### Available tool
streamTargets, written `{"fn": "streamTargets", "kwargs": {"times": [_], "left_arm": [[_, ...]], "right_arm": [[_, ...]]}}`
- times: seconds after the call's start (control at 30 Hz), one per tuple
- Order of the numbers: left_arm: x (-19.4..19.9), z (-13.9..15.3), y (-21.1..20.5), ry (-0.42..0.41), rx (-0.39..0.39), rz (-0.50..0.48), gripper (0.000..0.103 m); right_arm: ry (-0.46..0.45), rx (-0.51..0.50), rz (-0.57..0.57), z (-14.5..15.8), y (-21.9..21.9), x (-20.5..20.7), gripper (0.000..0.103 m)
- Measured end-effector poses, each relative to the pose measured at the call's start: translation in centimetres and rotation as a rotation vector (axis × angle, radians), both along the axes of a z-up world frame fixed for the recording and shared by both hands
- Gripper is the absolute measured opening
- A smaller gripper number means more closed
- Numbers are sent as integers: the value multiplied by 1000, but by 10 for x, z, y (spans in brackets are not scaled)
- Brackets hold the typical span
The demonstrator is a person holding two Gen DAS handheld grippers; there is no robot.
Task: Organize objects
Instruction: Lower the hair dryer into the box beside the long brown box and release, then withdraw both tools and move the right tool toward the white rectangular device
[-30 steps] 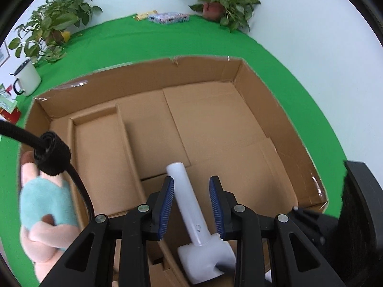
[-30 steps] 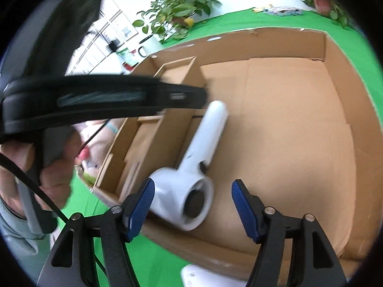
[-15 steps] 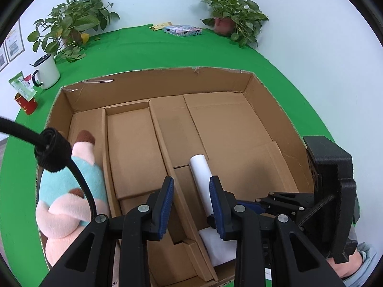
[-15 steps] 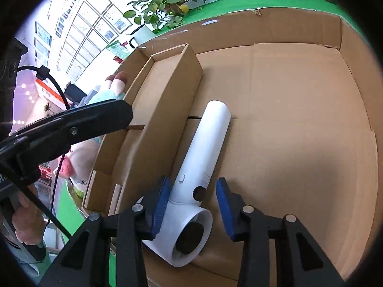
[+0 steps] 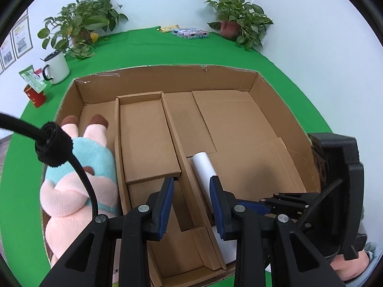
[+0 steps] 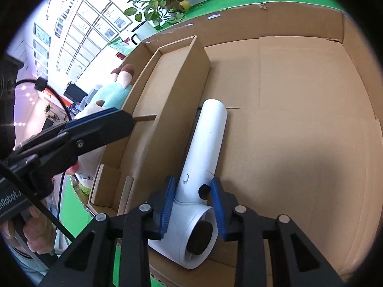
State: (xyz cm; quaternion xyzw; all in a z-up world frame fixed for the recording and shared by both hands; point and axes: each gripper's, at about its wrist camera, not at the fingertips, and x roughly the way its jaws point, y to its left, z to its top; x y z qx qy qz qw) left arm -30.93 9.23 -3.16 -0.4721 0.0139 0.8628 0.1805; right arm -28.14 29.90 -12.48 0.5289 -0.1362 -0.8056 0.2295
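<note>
A white hair dryer (image 6: 210,134) lies in the large right compartment of the cardboard box (image 6: 287,16), its handle (image 5: 203,167) along the tall divider (image 5: 177,141). My right gripper (image 6: 192,186) is closing, and its blue pads press the dryer where handle meets head. My left gripper (image 5: 191,184) hovers above the divider with a narrow gap between its fingers and nothing in it; it also shows in the right wrist view (image 6: 103,124). A pink and teal plush toy (image 5: 79,167) fills the narrow left compartment.
A shallow inner tray (image 5: 146,138) sits between plush and divider. On the green cloth (image 5: 143,47) behind the box stand a white mug (image 5: 57,68), a red can (image 5: 36,96), two potted plants (image 5: 83,28) (image 5: 239,24) and a flat packet (image 5: 190,33).
My right gripper went from wide open to closed around the dryer's neck. My left gripper drew away from the dryer handle toward the left, now over the divider.
</note>
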Motion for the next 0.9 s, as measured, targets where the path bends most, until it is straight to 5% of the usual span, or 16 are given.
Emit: {"fn": "streamTargets", "kwargs": {"times": [0.07, 0.2, 0.3, 0.37, 0.47, 0.9], "left_arm": [[5, 1, -1, 17, -1, 14, 36], [26, 11, -1, 114, -24, 57, 54], [48, 21, 1, 211, -45, 98, 73], [61, 26, 4, 260, -65, 120, 87], [85, 31, 11, 324, -106, 152, 95], [174, 51, 36, 504, -108, 219, 95]], "right_arm": [[7, 8, -20, 2, 2, 3, 35], [89, 67, -67, 16, 8, 18, 83], [177, 154, -123, 31, 16, 38, 87], [226, 200, -158, 38, 19, 54, 100], [312, 257, -192, 48, 21, 85, 102], [498, 398, -289, 69, 29, 165, 102]]}}
